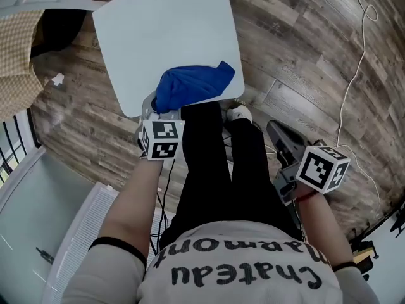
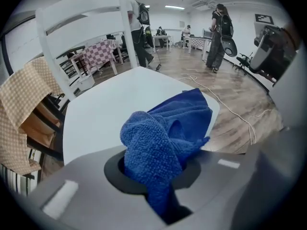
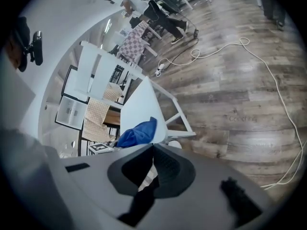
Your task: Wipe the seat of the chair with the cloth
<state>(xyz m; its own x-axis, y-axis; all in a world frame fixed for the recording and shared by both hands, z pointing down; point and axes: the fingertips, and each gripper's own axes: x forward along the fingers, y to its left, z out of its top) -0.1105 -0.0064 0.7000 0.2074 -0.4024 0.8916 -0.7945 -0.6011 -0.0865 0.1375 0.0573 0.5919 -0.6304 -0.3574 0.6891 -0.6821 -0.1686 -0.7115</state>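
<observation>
Crosswise along the seat's (image 1: 164,30) front edge, the cloth (image 1: 193,86) trails rightward from the grasping left claw (image 2: 156,181); right claw (image 3: 152,169) seemingly clenched, empty.

Wears a pale grey short-sleeved T-shirt (image 1: 234,277) with dark lettering across the front and a black band at each sleeve edge, black trousers (image 1: 215,170) and a white shoe (image 1: 239,113). Shows a thin red band (image 1: 308,196) at the right wrist. Carries a matte grey plastic left gripper (image 1: 163,111) and a matching right gripper (image 1: 274,130), each topped by a white cube (image 1: 161,139) printed with black square markers. Trails thin black cables (image 1: 166,198) beside the left forearm.
</observation>
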